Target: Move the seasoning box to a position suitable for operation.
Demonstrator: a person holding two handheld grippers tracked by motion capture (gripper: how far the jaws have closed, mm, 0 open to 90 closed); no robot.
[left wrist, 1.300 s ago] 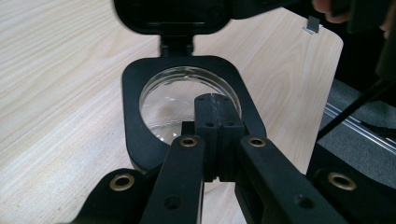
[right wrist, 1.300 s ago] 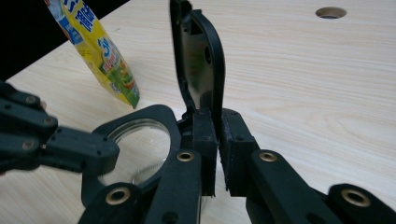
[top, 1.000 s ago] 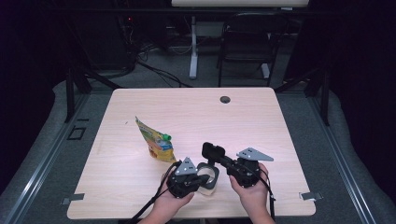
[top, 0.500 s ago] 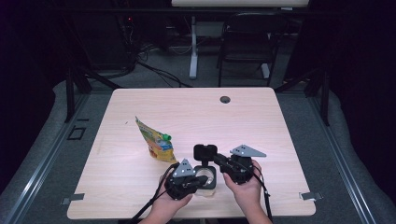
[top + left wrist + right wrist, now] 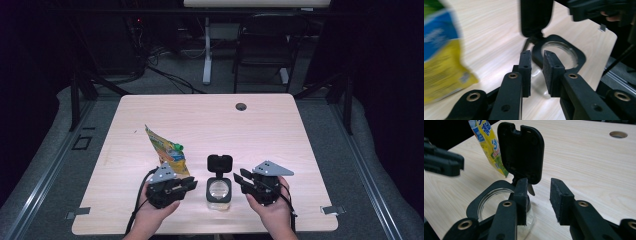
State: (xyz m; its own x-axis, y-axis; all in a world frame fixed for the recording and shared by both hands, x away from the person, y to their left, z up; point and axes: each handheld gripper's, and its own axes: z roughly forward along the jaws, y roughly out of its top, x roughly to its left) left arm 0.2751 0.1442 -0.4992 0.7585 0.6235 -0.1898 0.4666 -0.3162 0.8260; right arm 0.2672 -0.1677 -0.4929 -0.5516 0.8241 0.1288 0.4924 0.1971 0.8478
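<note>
While the person's two hands rest near the front edge of the bench (image 5: 300, 130), a clear glass jar (image 5: 219, 190) with a black hinged lid (image 5: 220, 163) stands between the two grippers, close to that front edge and about midway along it. Its lid is flipped up and stands upright at the far side of the jar's black rim (image 5: 477, 201), leaving the round mouth uncovered. The left gripper (image 5: 189, 184) sits just left of the jar with its tips turned toward it; in the left gripper view its jaws are nearly together with only a narrow gap, gripping nothing, and the jar's rim (image 5: 579, 56) lies just beyond them. The right gripper (image 5: 239, 179) sits just right of the jar, released, its jaws well apart and empty, with the lid (image 5: 521, 151) rising beyond the left jaw in the right gripper view. A yellow, blue and green snack pouch (image 5: 162, 147) with a green cap (image 5: 177, 147) lies behind the left gripper, toward the bench's left side. A round cable hole (image 5: 241, 106) is set near the back edge.
</note>
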